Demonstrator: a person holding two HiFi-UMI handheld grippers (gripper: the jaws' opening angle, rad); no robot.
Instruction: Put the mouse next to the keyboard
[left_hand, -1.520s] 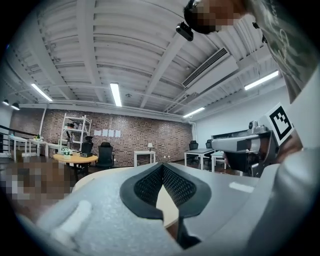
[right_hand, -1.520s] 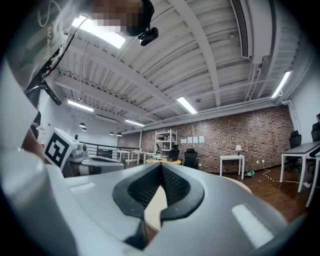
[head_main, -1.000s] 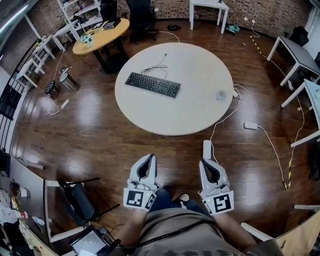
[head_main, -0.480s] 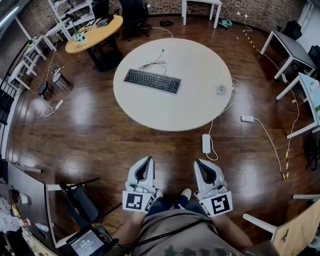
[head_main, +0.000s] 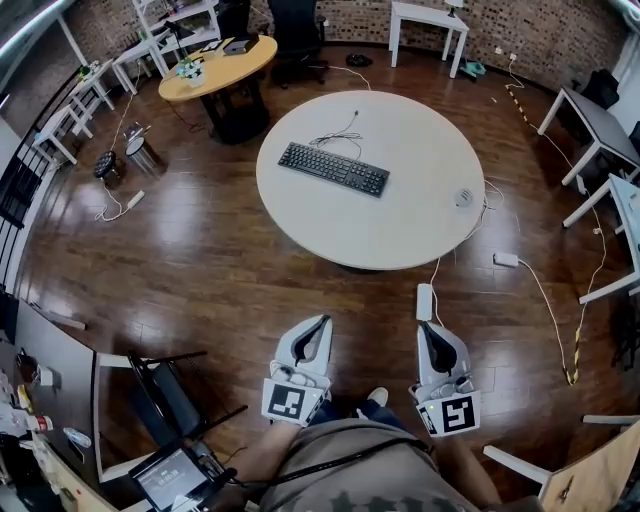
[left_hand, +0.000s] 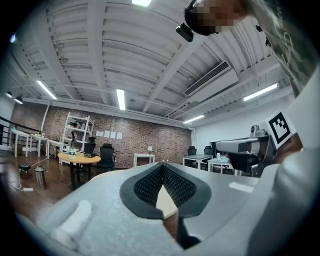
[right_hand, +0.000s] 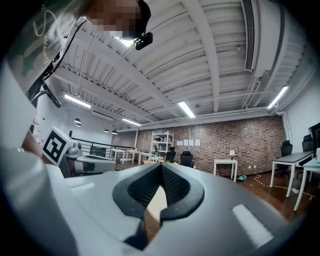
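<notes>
Two grippers, both shut and both empty. Your left gripper (head_main: 319, 323) and right gripper (head_main: 428, 328) hang low at 6 o'clock in the head view, pads together at the tips, well apart from the round table (head_main: 400, 230).

The keyboard (head_main: 333, 168) lies just off the table's centre toward 10 o'clock. The mouse (head_main: 463, 198), as best I can judge, is that small grey lump at the table's 3 o'clock rim, well apart from the keyboard.

The step in hand looks like the approach.
- Go in with the right, since it's on the nearer side.
- Spread those jaws before you arrive, then take the mouse low, across its flanks.
- Watch the cable (head_main: 437, 265) dropping off that rim. Draw the mouse gently toward 9 o'clock so the cable doesn't snag.
- Aim for the bare patch just beside the keyboard's right end, clear of the keys.
- Mind the white block (head_main: 425, 300) on the floor, just ahead of your right gripper at 12 o'clock.

Some things are hard to call. The mouse is too small to confirm its shape or which way it points, and I can't tell if that cable is its own. Neither gripper view shows the mouse or the keyboard, only ceiling, brick wall and a pale sliver behind the closed pads.
</notes>
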